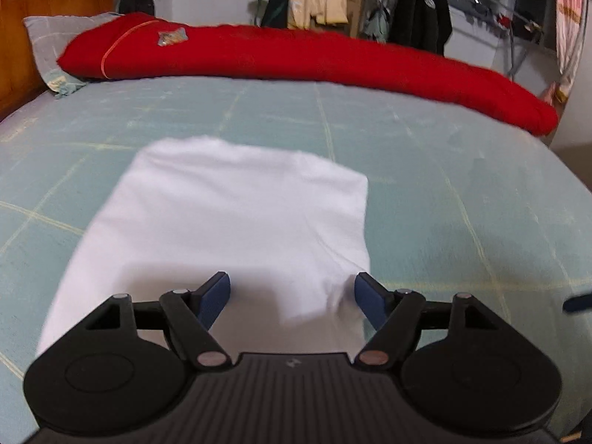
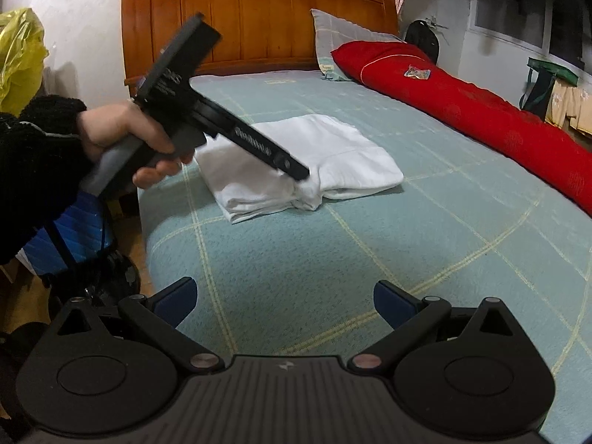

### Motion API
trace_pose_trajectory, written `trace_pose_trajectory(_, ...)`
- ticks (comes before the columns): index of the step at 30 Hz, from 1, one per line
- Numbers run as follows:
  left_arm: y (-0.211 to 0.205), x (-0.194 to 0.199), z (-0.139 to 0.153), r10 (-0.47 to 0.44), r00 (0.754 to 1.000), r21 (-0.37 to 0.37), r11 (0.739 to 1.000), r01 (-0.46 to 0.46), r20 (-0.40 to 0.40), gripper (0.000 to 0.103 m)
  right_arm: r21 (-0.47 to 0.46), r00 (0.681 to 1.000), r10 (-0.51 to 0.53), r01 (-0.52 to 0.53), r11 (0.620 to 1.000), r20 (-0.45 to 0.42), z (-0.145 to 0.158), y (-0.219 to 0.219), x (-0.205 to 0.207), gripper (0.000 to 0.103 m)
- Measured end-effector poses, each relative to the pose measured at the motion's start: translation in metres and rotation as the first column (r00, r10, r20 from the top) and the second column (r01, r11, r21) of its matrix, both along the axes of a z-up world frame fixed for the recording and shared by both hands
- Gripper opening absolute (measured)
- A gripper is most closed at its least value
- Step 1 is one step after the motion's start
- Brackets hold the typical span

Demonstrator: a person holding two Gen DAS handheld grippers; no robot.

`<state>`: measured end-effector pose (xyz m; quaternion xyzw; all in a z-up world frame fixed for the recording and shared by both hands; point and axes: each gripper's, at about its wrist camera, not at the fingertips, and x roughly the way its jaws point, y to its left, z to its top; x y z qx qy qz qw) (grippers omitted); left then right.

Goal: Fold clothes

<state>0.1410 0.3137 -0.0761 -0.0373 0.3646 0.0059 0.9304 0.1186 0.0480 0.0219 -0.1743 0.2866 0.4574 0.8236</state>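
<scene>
A white garment [image 1: 229, 222] lies folded into a thick rectangle on the teal checked bed [image 1: 462, 192]. My left gripper [image 1: 292, 296] hovers open just above its near edge, blue pads apart and empty. In the right wrist view the same folded garment [image 2: 333, 155] sits mid-bed, and the left gripper [image 2: 299, 174] reaches down over its near corner, held by a hand [image 2: 125, 129] in a black sleeve. My right gripper [image 2: 285, 299] is open and empty above bare bedcover [image 2: 296, 259], well short of the garment.
A long red bolster [image 1: 296, 59] runs along the far side of the bed, with a grey pillow [image 2: 340, 37] against the wooden headboard [image 2: 259, 14]. Clothes hang on a rack [image 1: 421, 18] beyond. A yellow bag [image 2: 18, 48] and dark floor items [image 2: 92, 255] sit beside the bed.
</scene>
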Motion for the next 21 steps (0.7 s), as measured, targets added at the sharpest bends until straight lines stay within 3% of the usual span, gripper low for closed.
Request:
trace_pose_trajectory(2, 0.0, -0.002, 0.001, -0.036, 0.999, 0.016, 0.999, 0.036, 0.008, 0.077, -0.003, 1.0, -0.001, 0.001, 1.0, 0.004, -0.001, 0.0, 0.001, 0.103)
trace_pose_trajectory(6, 0.031, -0.002, 0.014, 0.046, 0.997, 0.01, 0.999, -0.046, 0.06, 0.076, 0.004, 1.0, -0.008, 0.008, 1.0, -0.002, -0.003, 0.0, 0.003, 0.103)
trace_pose_trajectory(10, 0.079, 0.008, 0.008, 0.163, 0.986, -0.158, 0.975, -0.154, 0.046, 0.075, 0.013, 1.0, -0.015, 0.015, 1.0, -0.01, -0.005, 0.001, 0.005, 0.103)
trace_pose_trajectory(11, 0.088, 0.009, 0.002, 0.191, 0.981, -0.179, 0.967, -0.183, 0.029, 0.075, 0.013, 1.0, -0.017, 0.017, 1.0, -0.011, -0.006, 0.001, 0.006, 0.103)
trace_pose_trajectory(13, 0.099, 0.008, -0.011, 0.235, 0.972, -0.152, 0.96, -0.234, -0.009, 0.072, 0.011, 1.0, -0.023, 0.023, 1.0, -0.013, -0.007, 0.0, 0.007, 0.103)
trace_pose_trajectory(16, 0.108, 0.0, -0.006, 0.245, 0.97, -0.195, 0.951, -0.242, -0.007, 0.071, 0.011, 0.999, -0.033, 0.033, 0.999, -0.021, -0.009, -0.003, 0.011, 0.103)
trace_pose_trajectory(21, 0.099, 0.025, 0.023, 0.182, 0.981, -0.149, 0.974, -0.172, 0.059, 0.071, 0.03, 0.999, -0.043, 0.044, 0.999, -0.032, -0.01, -0.001, 0.015, 0.103)
